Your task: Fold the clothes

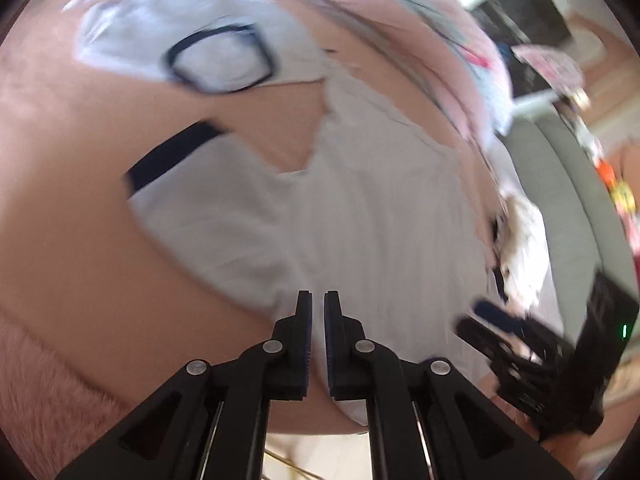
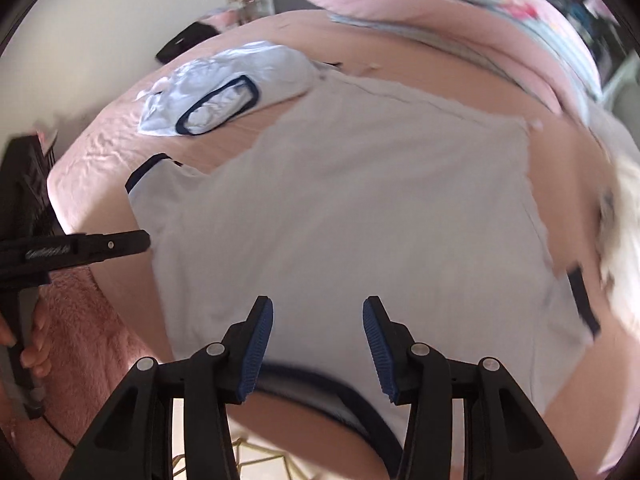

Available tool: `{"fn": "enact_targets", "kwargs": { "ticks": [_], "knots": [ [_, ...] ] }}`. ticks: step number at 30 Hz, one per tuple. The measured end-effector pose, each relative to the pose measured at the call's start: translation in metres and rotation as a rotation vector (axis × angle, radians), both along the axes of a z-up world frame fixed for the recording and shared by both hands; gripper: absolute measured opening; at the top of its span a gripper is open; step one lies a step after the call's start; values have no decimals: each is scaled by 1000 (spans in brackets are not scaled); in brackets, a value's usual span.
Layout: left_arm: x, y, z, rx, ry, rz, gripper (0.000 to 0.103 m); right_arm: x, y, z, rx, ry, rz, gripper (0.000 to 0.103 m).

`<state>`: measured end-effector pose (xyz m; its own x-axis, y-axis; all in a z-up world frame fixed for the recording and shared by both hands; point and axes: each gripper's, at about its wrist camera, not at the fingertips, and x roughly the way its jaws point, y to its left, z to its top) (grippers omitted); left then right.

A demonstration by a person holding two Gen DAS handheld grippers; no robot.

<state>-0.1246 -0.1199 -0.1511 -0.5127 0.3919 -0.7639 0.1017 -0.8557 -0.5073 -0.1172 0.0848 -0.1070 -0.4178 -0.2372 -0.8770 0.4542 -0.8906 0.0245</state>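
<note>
Right wrist view only: whole white shirt (image 2: 340, 208) spread flat on pink bed (image 2: 92, 148); second folded shirt (image 2: 224, 88) at 11 o'clock. Right hand-held gripper (image 2: 318, 340) released, nothing between pads, above the collar edge. Left hand-held gripper (image 1: 317, 344) clenched, empty, over shirt edge.

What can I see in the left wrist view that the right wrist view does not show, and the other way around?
Only the left wrist view shows the left gripper from behind, shut with nothing between its pads, and a grey sofa. Only the right wrist view shows the right gripper open above the collar, and a hand. Both show the white T-shirt spread on the pink bed cover and a second white garment.
</note>
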Motion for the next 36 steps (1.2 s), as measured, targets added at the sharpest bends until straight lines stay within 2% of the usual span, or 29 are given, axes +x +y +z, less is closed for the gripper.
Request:
{"fn": "enact_targets", "kwargs": {
  "ticks": [2, 5, 6, 8, 10, 12, 14, 16, 17, 18, 19, 20, 21, 22, 24, 26, 29, 31, 33, 36],
  "knots": [
    [-14, 16, -1, -30, 17, -82, 5, -7, -25, -7, 27, 17, 31, 47],
    [-47, 46, -12, -127, 0, -169, 5, -17, -50, -27, 79, 40, 39, 47],
    [-46, 54, -17, -175, -2, -189, 5, -20, -52, -33, 98, 38, 25, 47],
    [-37, 63, -22, -253, 10, -215, 5, -25, -47, -47, 129, 20, -12, 47],
    [-32, 65, -25, -298, 28, -227, 5, -31, -31, -60, 146, -16, -63, 47],
    [-27, 59, -27, -338, 25, -204, 5, -35, -8, -61, 85, -33, -118, 47],
    [-25, 48, -30, -331, -6, -161, 7, -34, 19, -58, 72, -47, -203, 49],
    [-21, 30, -27, -254, -30, -111, 9, -31, 47, -56, 67, -60, -286, 50],
    [-20, 26, -24, -239, -28, -96, 13, -28, 60, -56, 74, -65, -323, 50],
    [-20, 27, -18, -254, -5, -104, 17, -25, 72, -55, 74, -71, -354, 50],
    [-20, 32, -12, -280, 31, -128, 34, -23, 82, -52, 49, -74, -369, 50],
    [-22, 39, -7, -298, 64, -160, 56, -22, 89, -47, 7, -78, -372, 50],
    [-25, 50, -4, -308, 92, -200, 63, -20, 91, -42, -27, -75, -367, 52],
    [-29, 61, -1, -318, 121, -240, 65, -19, 88, -36, -36, -58, -349, 52],
    [-40, 87, 5, -356, 178, -310, 65, -16, 78, -26, -44, -23, -307, 52],
    [-54, 116, 2, -432, 192, -362, 65, -12, 57, -25, -1, 17, -239, 52],
    [-71, 141, -18, -480, 116, -481, 65, -11, 32, -40, 46, -2, -163, 52],
    [-77, 145, -33, -502, 49, -547, 65, -8, 33, -53, 74, -33, -144, 52],
    [-68, 136, -39, -524, 20, -596, 65, -3, 47, -57, 54, -48, -142, 52],
    [-54, 116, -33, -540, -10, -655, 65, 6, 80, -51, 10, -84, -157, 53]
  ]
}}
